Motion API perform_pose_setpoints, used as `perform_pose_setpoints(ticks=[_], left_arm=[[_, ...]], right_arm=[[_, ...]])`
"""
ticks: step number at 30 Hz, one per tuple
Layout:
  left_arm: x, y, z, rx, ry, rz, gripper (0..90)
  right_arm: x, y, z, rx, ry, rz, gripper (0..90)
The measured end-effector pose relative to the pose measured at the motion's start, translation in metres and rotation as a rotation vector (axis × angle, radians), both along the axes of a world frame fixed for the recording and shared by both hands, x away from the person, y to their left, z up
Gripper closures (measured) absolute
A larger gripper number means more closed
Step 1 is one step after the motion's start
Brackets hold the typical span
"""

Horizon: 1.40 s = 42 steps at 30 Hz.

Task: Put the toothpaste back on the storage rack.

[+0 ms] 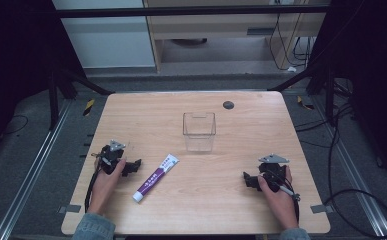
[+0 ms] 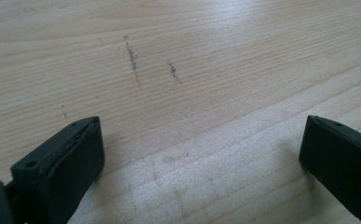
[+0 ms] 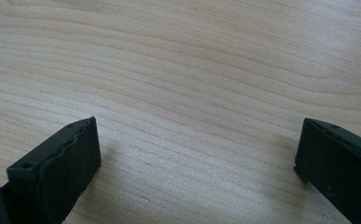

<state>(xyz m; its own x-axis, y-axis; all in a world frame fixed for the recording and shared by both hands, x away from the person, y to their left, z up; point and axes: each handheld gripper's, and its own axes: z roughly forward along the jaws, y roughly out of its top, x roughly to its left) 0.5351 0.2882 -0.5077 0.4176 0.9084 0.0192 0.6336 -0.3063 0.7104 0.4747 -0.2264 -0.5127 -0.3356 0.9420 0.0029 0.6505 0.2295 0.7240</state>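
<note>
A light wooden surface (image 1: 241, 200) stands in the middle. Near its centre is a clear plastic box (image 1: 199, 131), upright and open on top. In front of it, to the left, lies a toothpaste tube (image 1: 156, 177), purple and white, set diagonally with its white cap toward the near edge. The left tool (image 1: 131, 166) rests on the surface just beside the tube, held by the left hand (image 1: 106, 182). The right tool (image 1: 248, 180) rests well apart on the other side, in the right hand (image 1: 276, 195). A small dark round spot (image 1: 228, 105) sits near the far edge.

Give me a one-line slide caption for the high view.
Two hand-held grippers, left and right, rest open on a wooden table flanking a purple-and-white tube and a clear container.
</note>
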Motion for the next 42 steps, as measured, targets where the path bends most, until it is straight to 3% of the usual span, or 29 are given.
perform_pose_setpoints(ticks=[6, 7, 12, 13, 21, 23, 25, 26, 28, 31, 34, 37, 40, 42], left_arm=[[-0.001, 0.000, 0.001, 0.010, -0.001, -0.010, 0.0], [-0.004, -0.001, 0.005, 0.035, -0.014, -0.013, 4.2], [-0.012, -0.004, 0.017, 0.036, -0.033, -0.017, 3.5], [-0.018, -0.008, 0.024, 0.038, -0.040, -0.030, 3.5], [-0.035, -0.024, 0.039, 0.071, -0.047, -0.104, 2.4], [-0.039, -0.026, 0.043, 0.035, -0.049, -0.108, 2.6], [-0.043, -0.027, 0.048, -0.040, -0.011, -0.117, 3.0], [-0.047, -0.028, 0.052, -0.052, 0.001, -0.122, 4.1], [-0.054, -0.029, 0.058, -0.037, 0.005, -0.123, 4.9], [-0.060, -0.029, 0.066, -0.056, 0.028, -0.140, 4.9], [-0.064, -0.033, 0.075, -0.012, 0.044, -0.157, 4.9], [-0.066, -0.040, 0.079, -0.010, 0.089, -0.189, 5.0], [-0.066, -0.050, 0.080, 0.029, 0.109, -0.215, 6.0], [-0.065, -0.055, 0.081, 0.032, 0.121, -0.231, 6.5]], right_arm=[[0.000, 0.000, 0.000, 0.000, 0.000, 0.000, 0.3], [0.000, 0.000, 0.000, 0.000, 0.001, -0.001, 0.3], [0.000, 0.000, 0.000, -0.004, -0.001, -0.001, 0.3], [-0.001, 0.000, 0.000, -0.003, -0.002, 0.001, 0.3], [-0.001, 0.000, 0.000, -0.003, -0.002, 0.000, 0.3], [-0.001, 0.000, 0.000, -0.003, -0.002, 0.001, 0.3], [0.000, 0.000, 0.000, -0.004, -0.002, -0.002, 0.3], [0.000, 0.000, 0.000, -0.002, -0.002, -0.005, 0.3], [0.002, 0.000, 0.000, -0.003, -0.001, -0.002, 0.3], [0.002, -0.001, 0.000, -0.008, -0.003, 0.000, 0.3], [0.002, -0.001, 0.000, -0.011, -0.004, 0.001, 0.3], [0.002, -0.001, 0.000, -0.009, -0.002, 0.000, 0.3], [0.002, 0.000, 0.000, -0.007, -0.003, -0.001, 0.3], [0.001, 0.000, 0.000, -0.005, -0.001, -0.003, 0.3]])
